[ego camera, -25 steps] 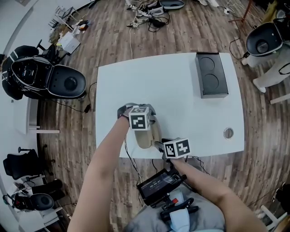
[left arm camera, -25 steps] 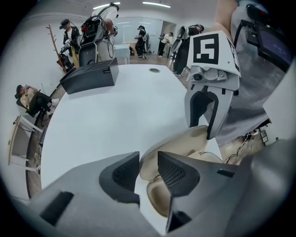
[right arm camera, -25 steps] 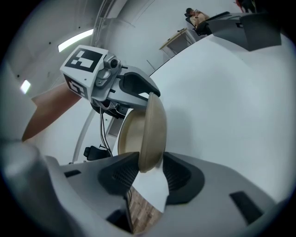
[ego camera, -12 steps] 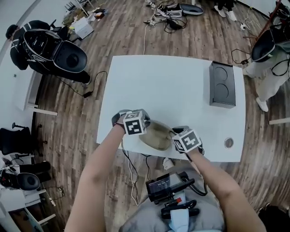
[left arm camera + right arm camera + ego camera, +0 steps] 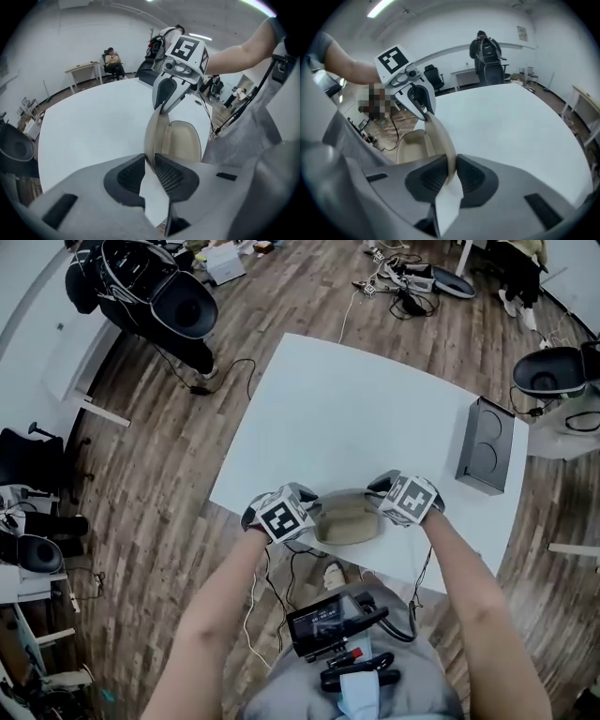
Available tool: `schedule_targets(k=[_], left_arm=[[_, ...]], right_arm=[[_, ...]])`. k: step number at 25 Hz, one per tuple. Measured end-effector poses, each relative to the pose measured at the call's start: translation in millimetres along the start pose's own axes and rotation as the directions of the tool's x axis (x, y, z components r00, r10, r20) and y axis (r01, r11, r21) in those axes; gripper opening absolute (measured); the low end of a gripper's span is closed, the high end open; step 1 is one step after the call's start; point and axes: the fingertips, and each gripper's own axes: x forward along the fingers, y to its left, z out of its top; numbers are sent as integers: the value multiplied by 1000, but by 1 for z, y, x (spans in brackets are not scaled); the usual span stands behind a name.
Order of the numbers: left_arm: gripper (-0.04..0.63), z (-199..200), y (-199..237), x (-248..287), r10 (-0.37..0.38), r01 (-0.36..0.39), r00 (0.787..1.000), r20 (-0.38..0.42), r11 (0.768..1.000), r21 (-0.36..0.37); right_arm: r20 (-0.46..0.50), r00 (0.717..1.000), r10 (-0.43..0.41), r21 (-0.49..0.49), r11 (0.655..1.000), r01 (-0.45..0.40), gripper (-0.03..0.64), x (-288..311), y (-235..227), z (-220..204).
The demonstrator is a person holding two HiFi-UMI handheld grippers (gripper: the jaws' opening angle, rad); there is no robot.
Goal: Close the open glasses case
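Glasses case [image 5: 349, 518] sits open at the near edge of the surface [image 5: 375, 399]. Left gripper [image 5: 151, 161]: fingers easing apart, lid [image 5: 152, 133] rim pinched between them. Right gripper [image 5: 451, 171]: fingers closing on the lid's opposite end. Step judged: lid grasped, not yet lowered. Next move calls for folding both ends evenly down onto the base [image 5: 183, 140].

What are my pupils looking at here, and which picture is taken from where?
A person, no robot, holds a claw in each hand. The overhead picture comes from a camera on the person's head; the other two from cameras riding on the claws. On the white table lie an open beige glasses case and a black box. Each claw has the case's raised lid between its jaws, at opposite ends: on the left claw the jaws are opening, on the right claw closing.
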Motion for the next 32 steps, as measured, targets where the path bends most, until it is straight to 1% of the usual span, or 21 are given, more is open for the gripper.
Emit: schedule_targets(k=[1, 3, 6, 9, 13, 15, 19, 21, 23, 25, 29, 30, 32], left_arm=[[58, -1, -1, 1, 13, -13, 1000, 10, 1000, -24], [58, -3, -1, 4, 34, -33, 999, 18, 998, -59], [58, -6, -1, 6, 46, -44, 999, 20, 994, -100], [58, -9, -2, 6, 46, -44, 999, 17, 993, -114], [58, -8, -5, -1, 54, -52, 998, 20, 994, -101], [58, -8, -8, -3, 62, -60, 998, 18, 995, -82], [60, -7, -14, -5, 103, -103, 994, 22, 995, -16], [60, -7, -16, -6, 142, -143, 989, 30, 989, 24], [60, -7, -18, -6, 188, -190, 981, 39, 979, 71], [60, -8, -21, -7, 238, -243, 969, 60, 962, 121], [61, -11, -28, -12, 332, -352, 935, 123, 914, 201], [61, -11, -30, -13, 352, -376, 926, 138, 901, 217], [61, -11, -33, -13, 389, -421, 905, 169, 872, 249]], right_arm=[[-12, 1000, 13, -42, 999, -14, 67, 2, -2, 1], [-24, 999, 43, -85, 995, -45, 66, 4, -4, 3], [-27, 997, 75, -118, 990, -78, 67, 7, -5, 4], [-14, 994, 107, -119, 987, -108, 67, 6, -2, 6], [15, 978, 207, -78, 975, -206, 70, -1, 10, 8], [39, 969, 246, -65, 968, -243, 88, -7, 15, 10], [78, 958, 278, -77, 959, -272, 133, -16, 22, 19], [82, 958, 273, -112, 958, -264, 133, -18, 28, 22], [98, 956, 276, -143, 955, -261, 133, -21, 38, 27], [123, 950, 287, -145, 952, -269, 132, -25, 48, 34], [195, 938, 285, -57, 958, -280, 132, -32, 52, 53], [188, 940, 284, -44, 959, -280, 132, -31, 50, 55], [124, 948, 294, -43, 956, -291, 133, -26, 47, 53]])
